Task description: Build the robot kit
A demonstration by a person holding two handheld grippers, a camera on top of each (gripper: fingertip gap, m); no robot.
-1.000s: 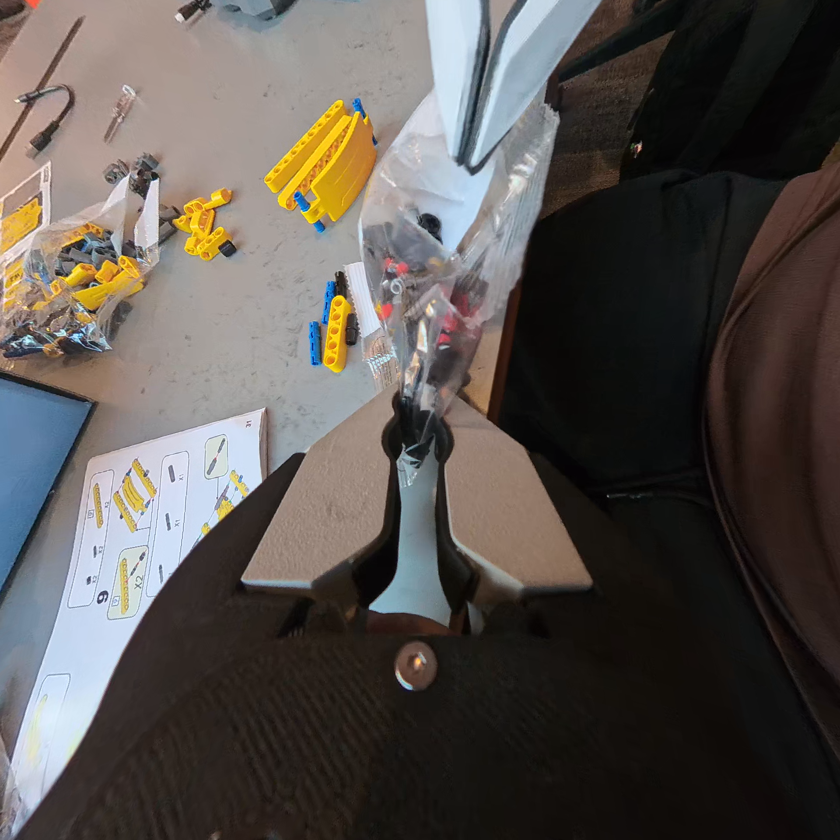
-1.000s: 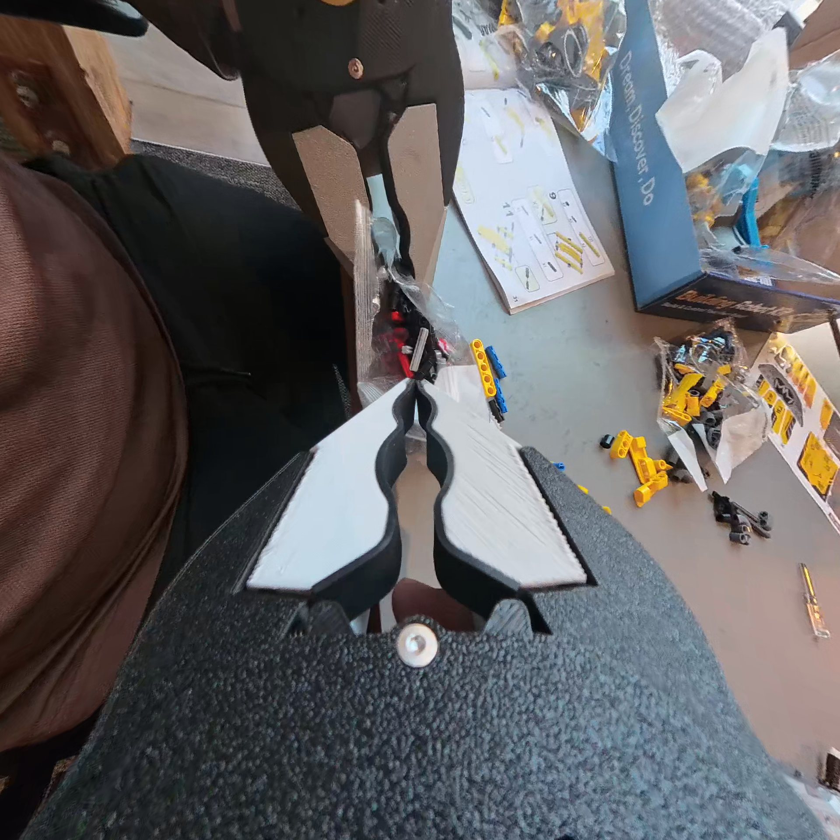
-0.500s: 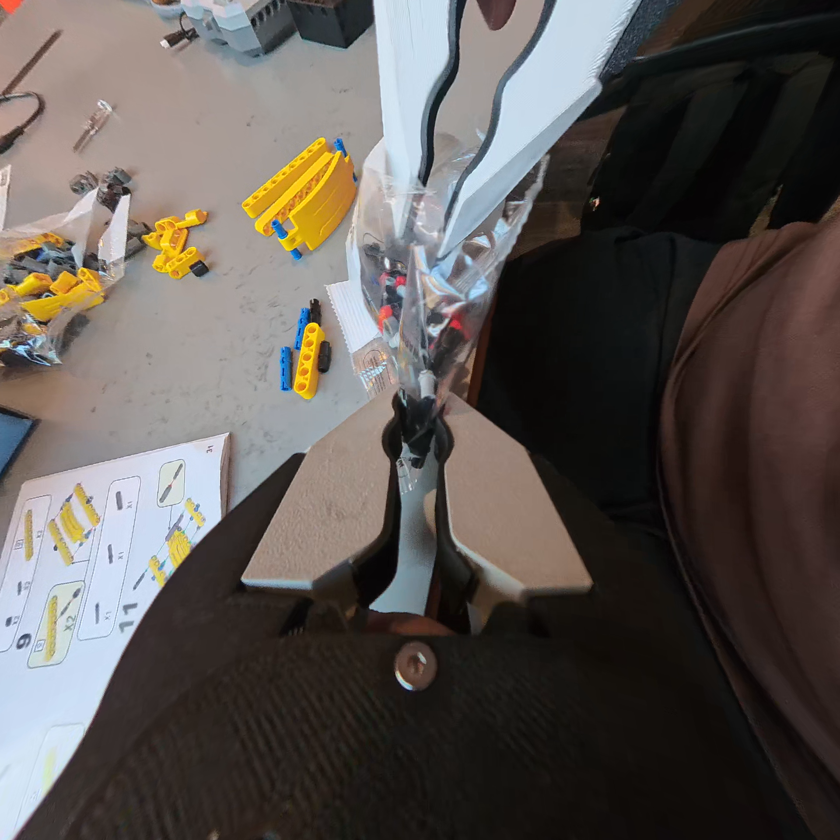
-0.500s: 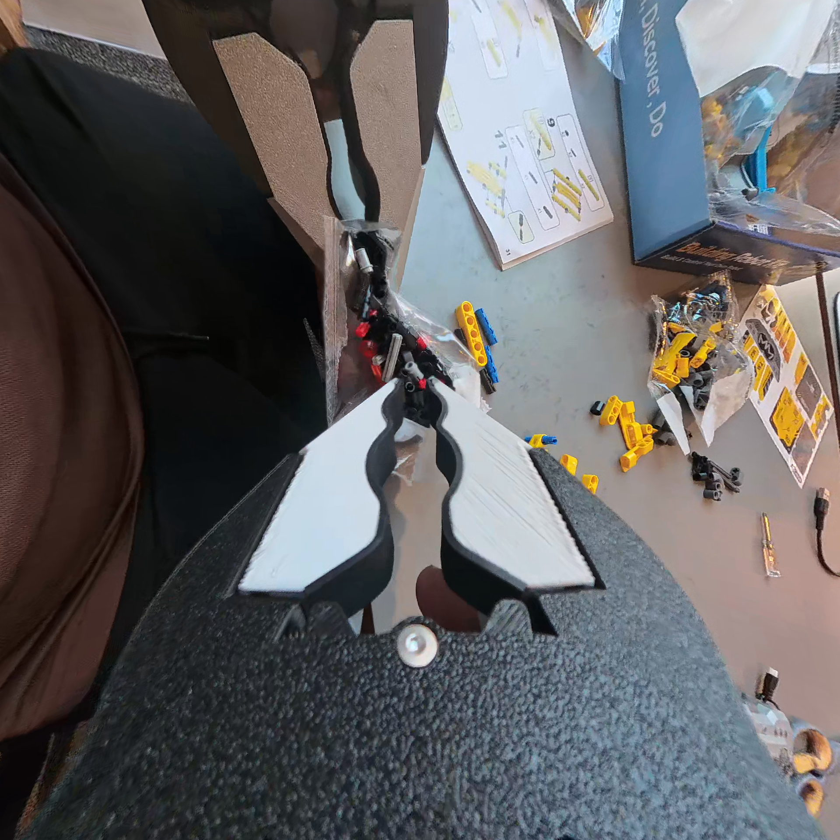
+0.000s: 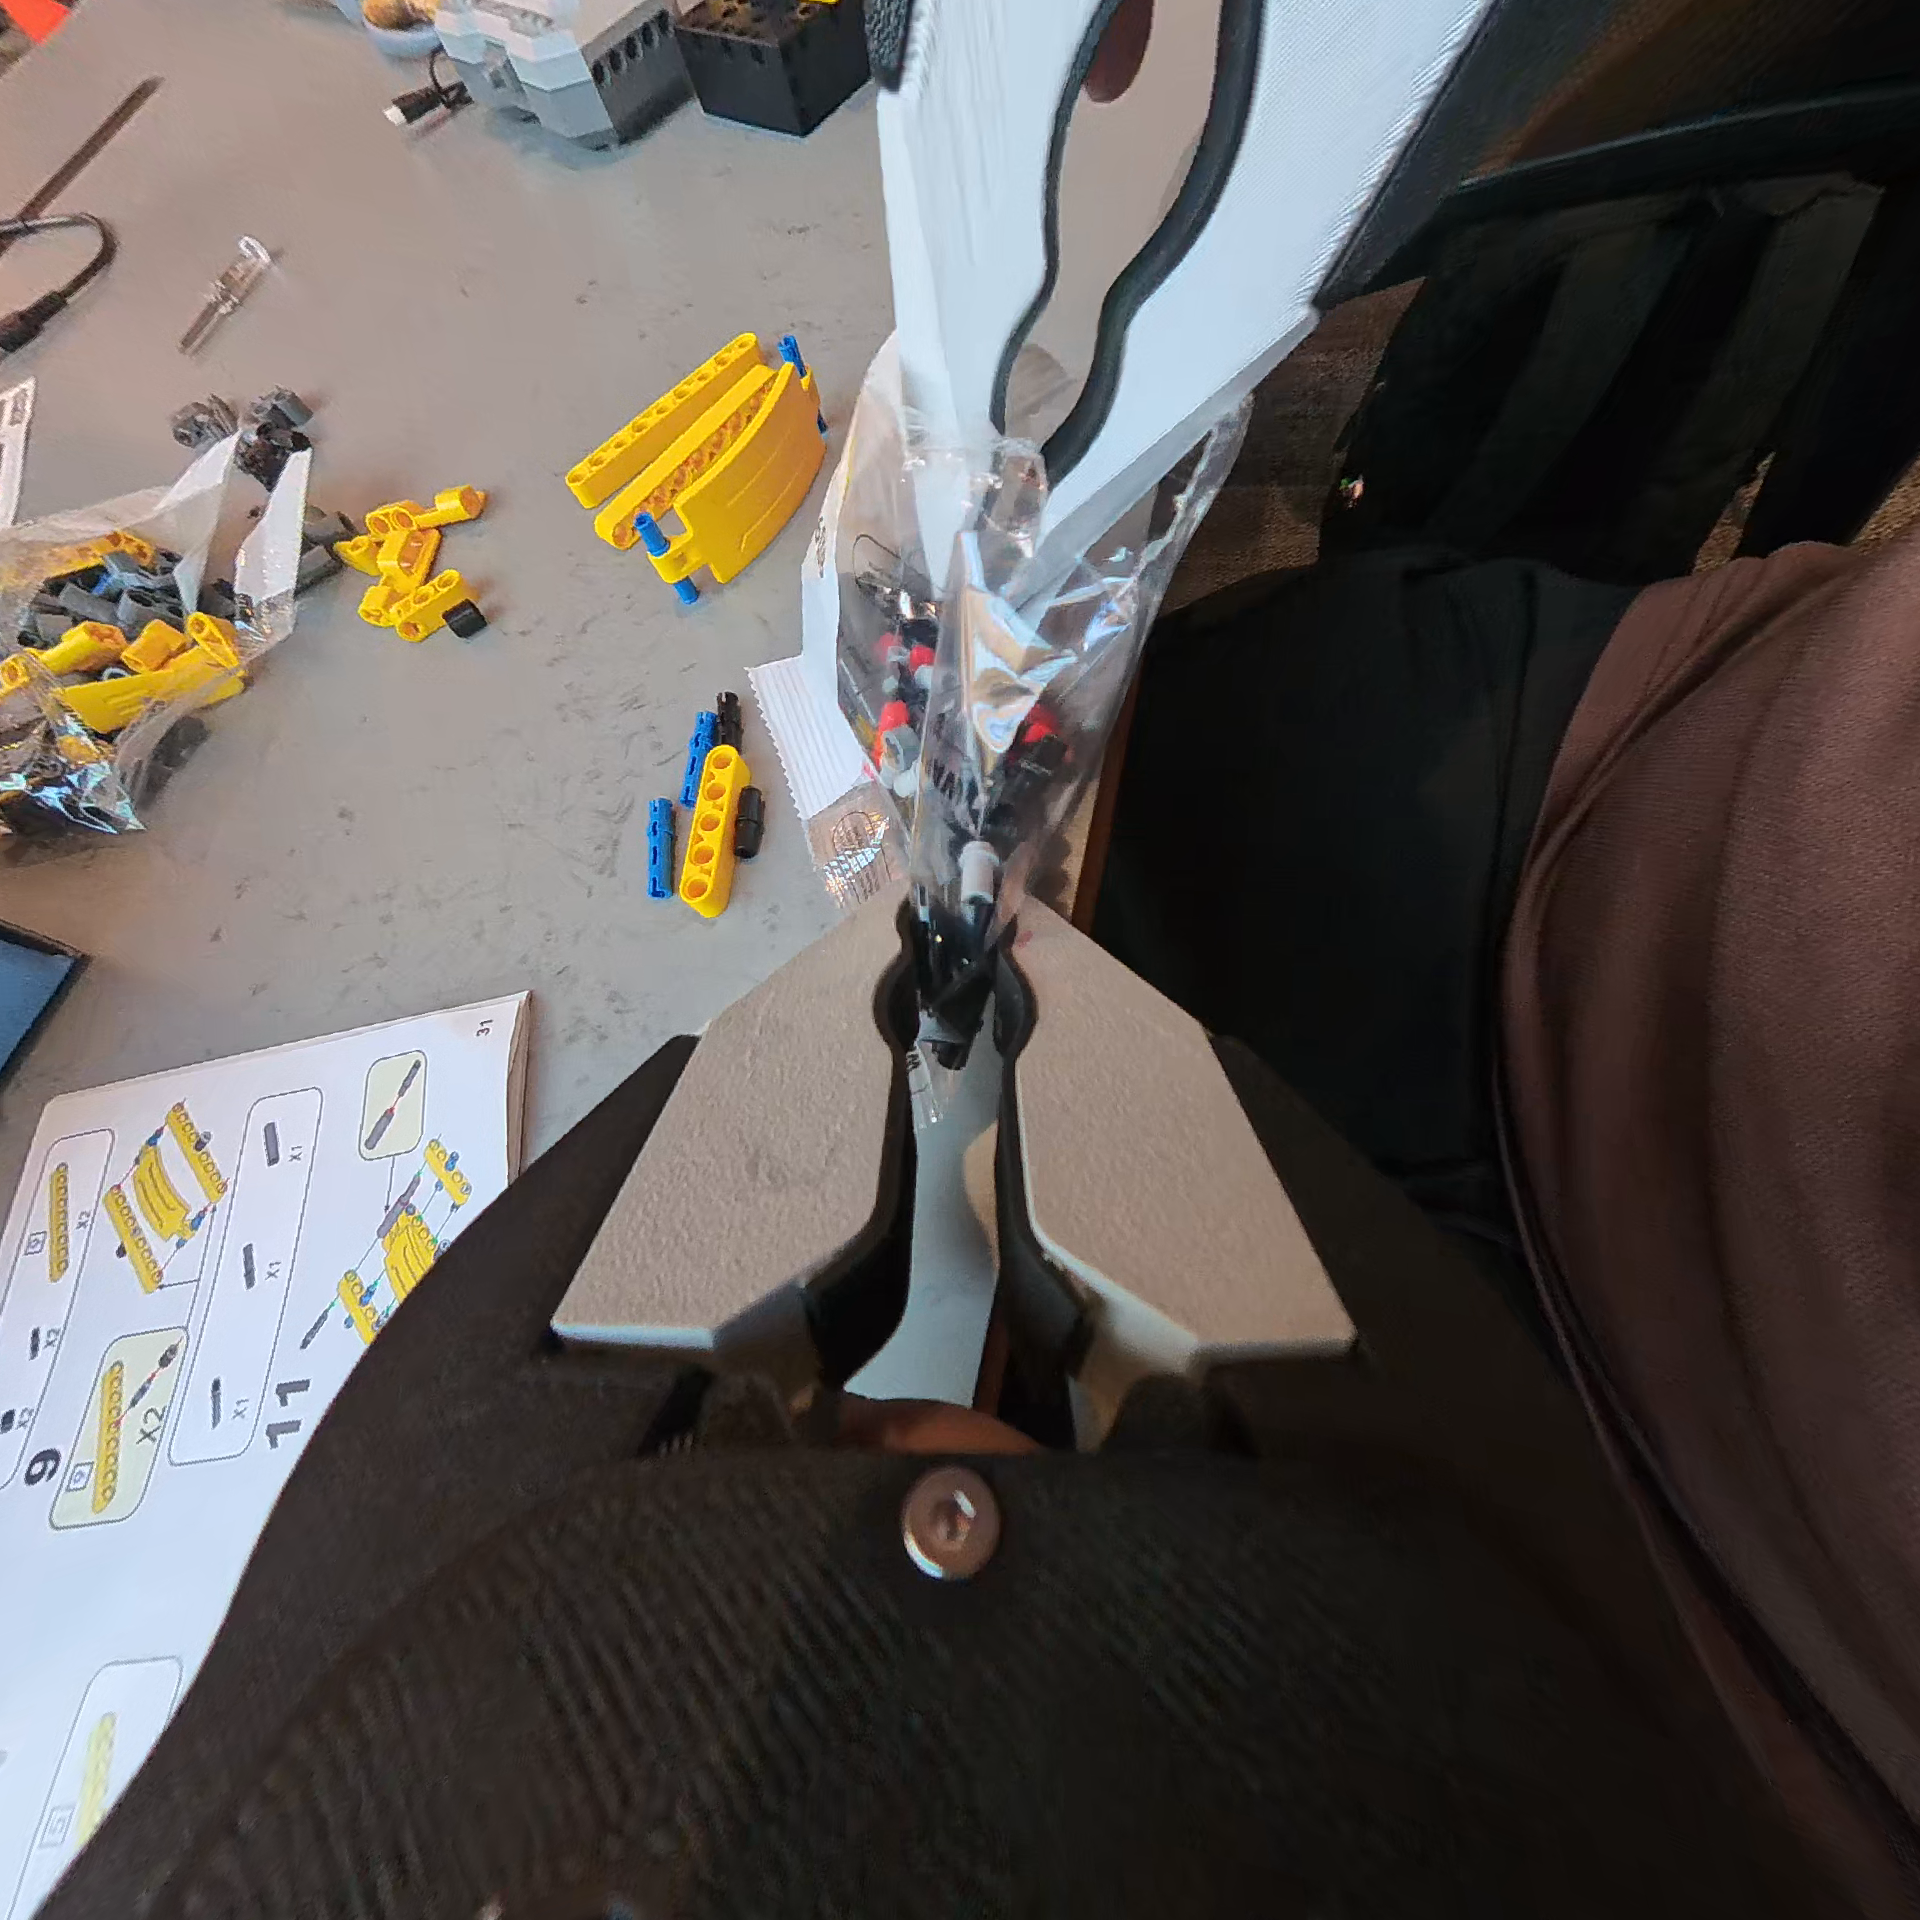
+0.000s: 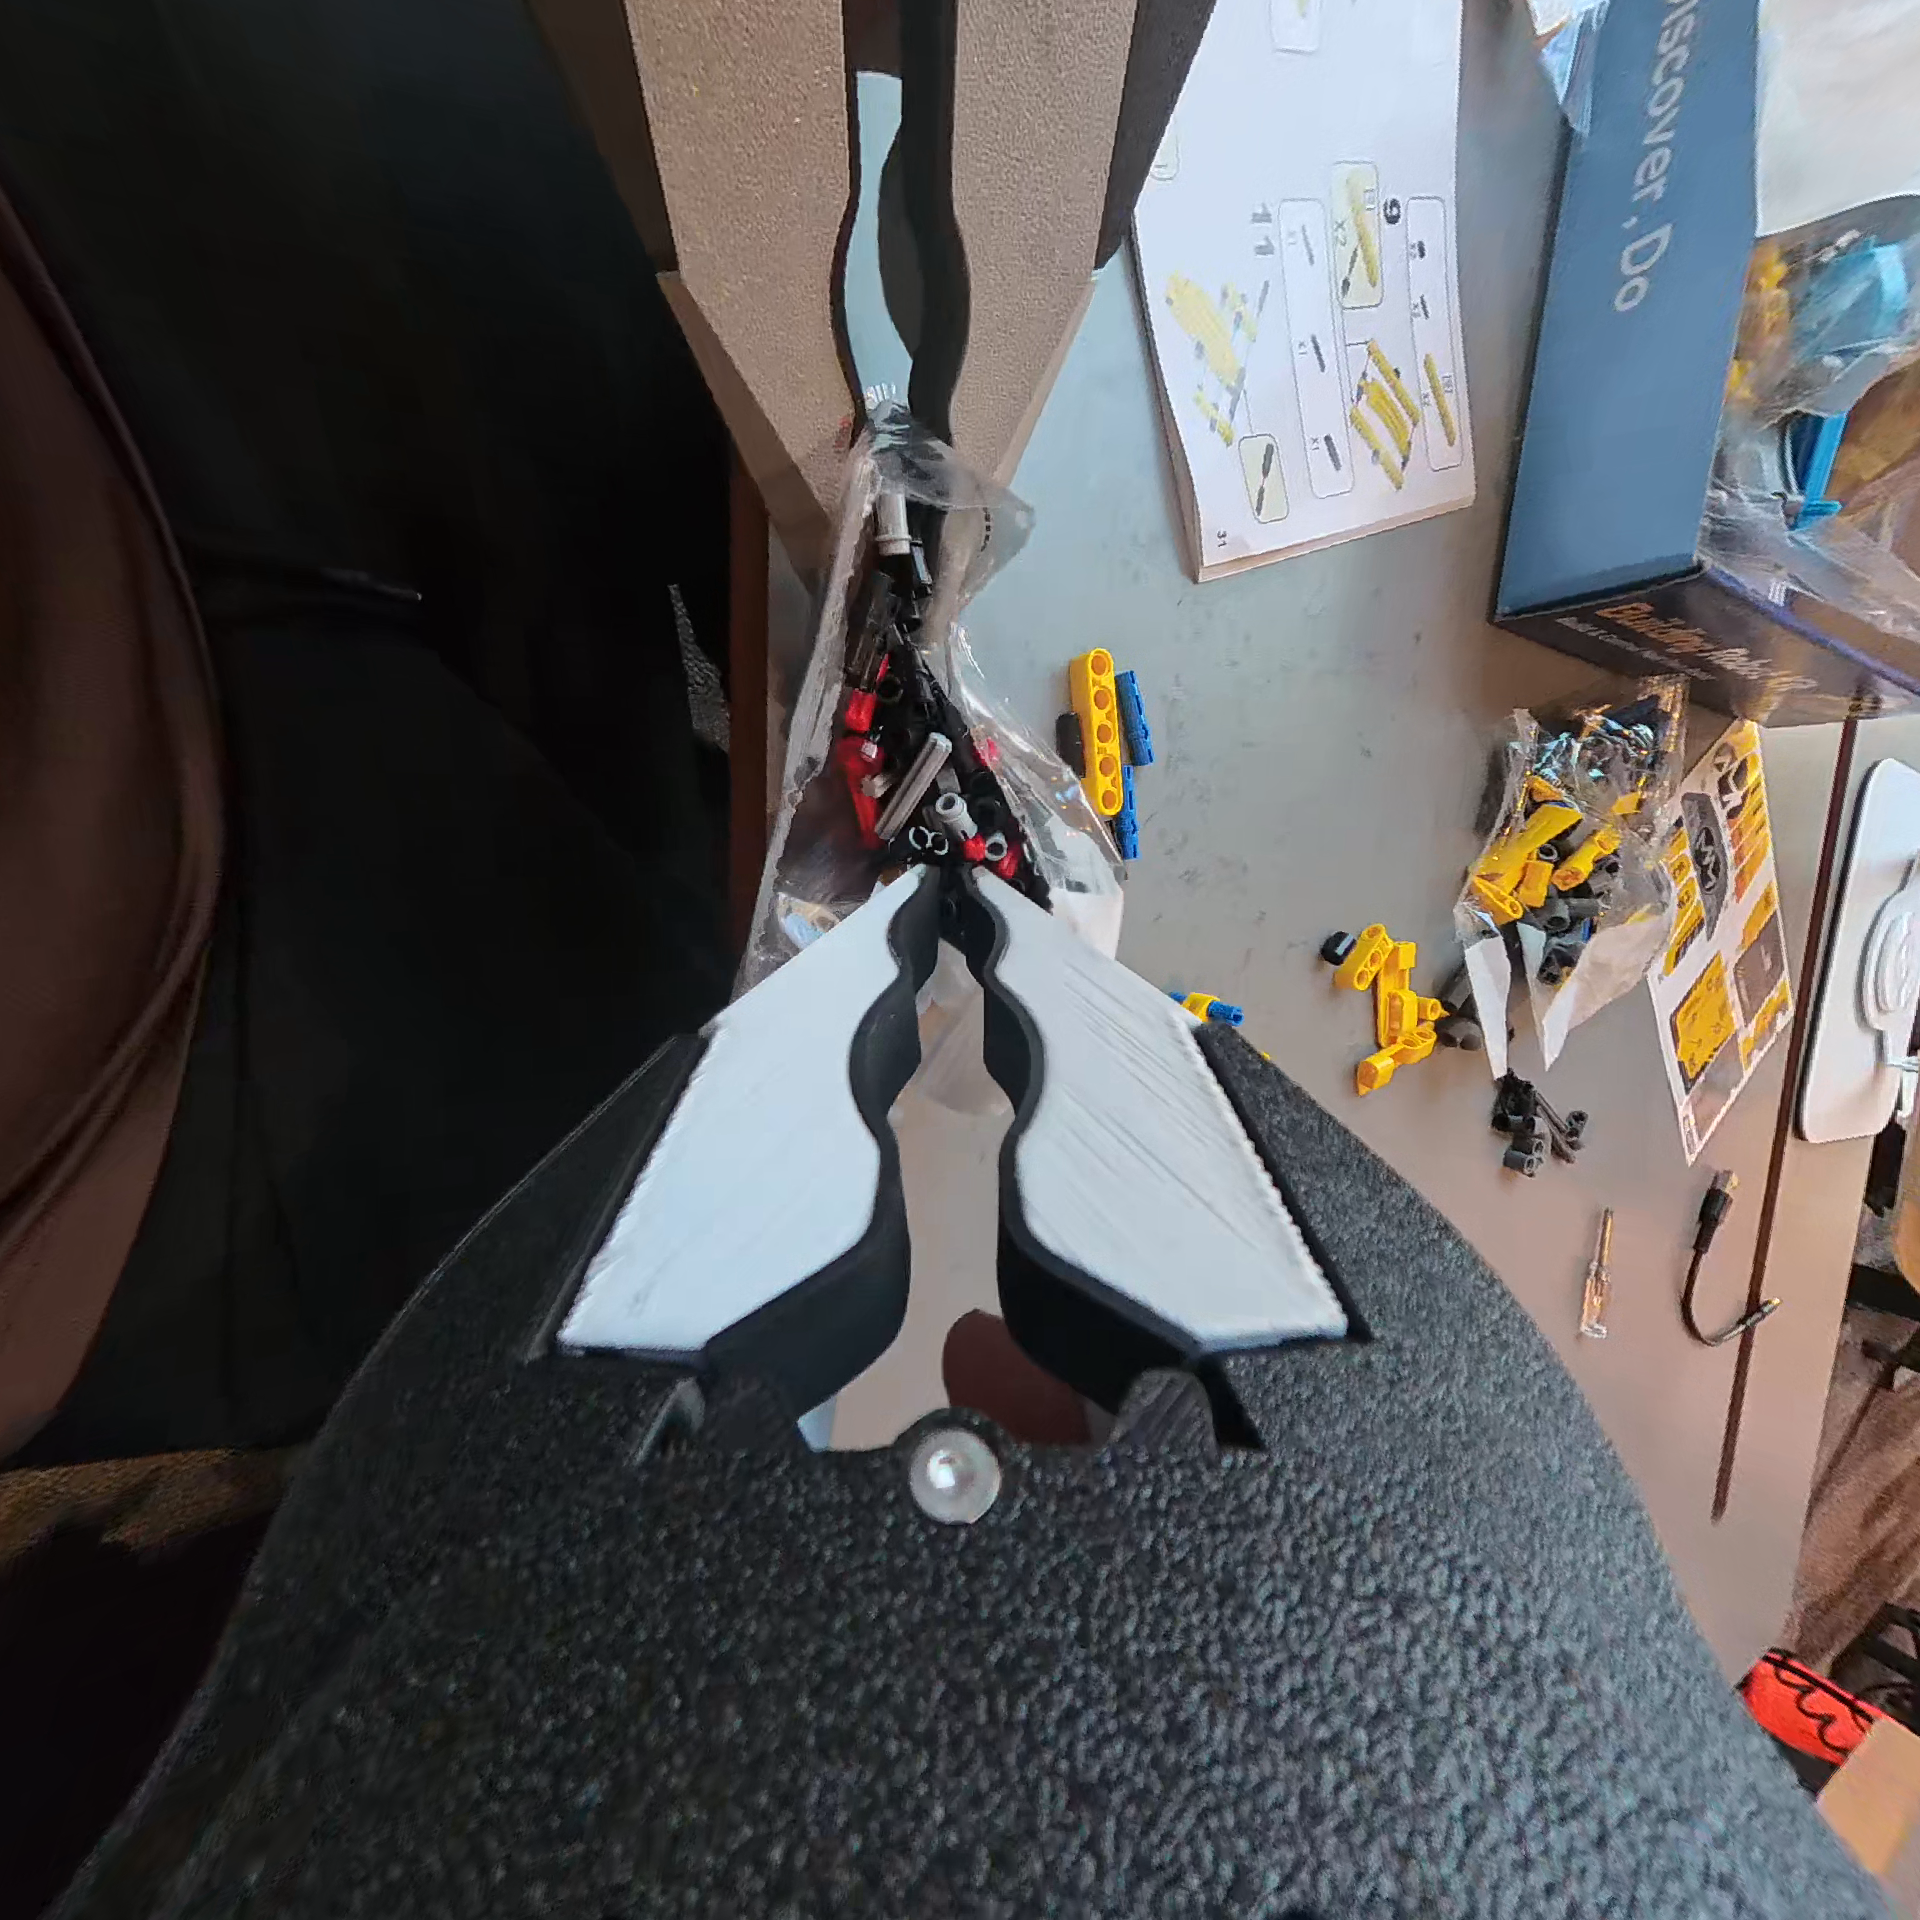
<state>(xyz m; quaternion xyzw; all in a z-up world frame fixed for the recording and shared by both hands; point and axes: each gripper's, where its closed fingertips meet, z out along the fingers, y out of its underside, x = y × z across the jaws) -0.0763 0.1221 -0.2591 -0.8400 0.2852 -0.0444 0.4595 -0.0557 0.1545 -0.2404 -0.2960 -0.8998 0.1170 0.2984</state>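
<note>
A clear plastic bag [image 5: 971,717] of small black, red and grey parts is stretched between my two grippers over the table's near edge. My left gripper [image 5: 961,935], with grey fingers, is shut on one end of the bag. My right gripper [image 6: 951,883], with white fingers, is shut on the other end. The bag also shows in the right wrist view [image 6: 914,727]. The right gripper shows at the top of the left wrist view [image 5: 1013,478], and the left gripper at the top of the right wrist view [image 6: 904,426].
On the grey table [image 5: 436,852] lie a yellow curved assembly [image 5: 717,457], a yellow beam with blue pins [image 5: 712,821], loose yellow pieces [image 5: 416,561], an open bag of parts [image 5: 114,644], an instruction booklet [image 5: 208,1247] and a blue box [image 6: 1631,343]. A person's brown clothing [image 5: 1714,1039] is beside the edge.
My right gripper has moved in onto the bag's far end and closed on it. My left gripper has kept its hold on the bag.
</note>
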